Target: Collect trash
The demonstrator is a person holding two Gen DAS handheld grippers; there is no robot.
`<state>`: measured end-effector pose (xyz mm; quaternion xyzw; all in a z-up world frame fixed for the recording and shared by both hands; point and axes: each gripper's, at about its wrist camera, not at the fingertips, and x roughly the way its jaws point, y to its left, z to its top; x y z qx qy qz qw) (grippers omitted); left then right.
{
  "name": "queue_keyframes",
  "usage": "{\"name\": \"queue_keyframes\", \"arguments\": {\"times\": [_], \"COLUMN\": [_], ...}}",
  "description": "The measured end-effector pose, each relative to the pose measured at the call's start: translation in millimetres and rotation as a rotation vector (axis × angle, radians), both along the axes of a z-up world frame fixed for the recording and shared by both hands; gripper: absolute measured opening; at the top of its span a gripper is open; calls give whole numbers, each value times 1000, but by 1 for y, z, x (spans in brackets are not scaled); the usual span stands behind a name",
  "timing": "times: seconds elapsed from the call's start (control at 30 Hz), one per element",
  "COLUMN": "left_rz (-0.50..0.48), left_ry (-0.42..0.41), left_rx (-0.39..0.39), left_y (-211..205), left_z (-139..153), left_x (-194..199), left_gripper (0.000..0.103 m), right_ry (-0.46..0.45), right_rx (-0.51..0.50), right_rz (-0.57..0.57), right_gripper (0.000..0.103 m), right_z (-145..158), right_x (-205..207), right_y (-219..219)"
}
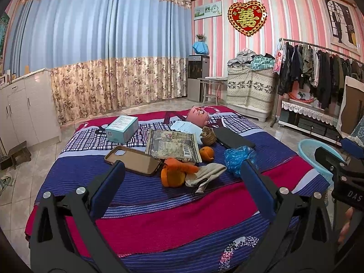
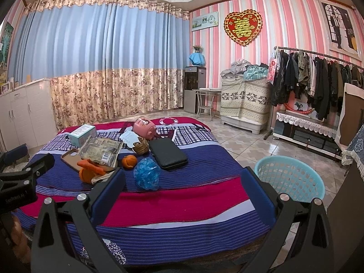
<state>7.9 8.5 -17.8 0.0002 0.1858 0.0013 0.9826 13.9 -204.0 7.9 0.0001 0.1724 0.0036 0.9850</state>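
Blue-padded gripper [image 1: 182, 170] over striped blanket [image 1: 170, 216].

My left matte-black two-finger gripper [image 1: 182, 170] has angular plastic arms with triangular cut-outs, round silver screw heads and flat blue finger pads [image 1: 108, 184]. The right matte-black two-finger gripper [image 2: 182, 177] matches it, blue pads [image 2: 257, 193] included. From the left view its side carries white letters (I read "DAS"). A sliver of bare skin [image 1: 345, 225] shows beside it.

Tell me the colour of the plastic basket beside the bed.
Light blue basket; the right wrist view shows it best.
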Motion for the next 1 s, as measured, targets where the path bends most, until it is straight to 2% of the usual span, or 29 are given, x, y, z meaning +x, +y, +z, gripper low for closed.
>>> {"name": "queue_keyframes", "arguments": {"times": [0.5,0.83,1.0], "left_rz": [19,42,51], "left_ry": [20,58,82], "left_rx": [-5,-20,-32], "left_y": [11,26,40], "left_z": [-3,-7,-9], "left_x": [10,27,41], "left_gripper": [98,98,98], "right_ry": [8,43,84], "right_rx": [-14,16,-35], "right_rz": [16,10,19], "right_gripper": [99,99,99], "right_z": [-9,-24,-30], "right_x": [9,32,53], "right_y": [2,-8,2]}}
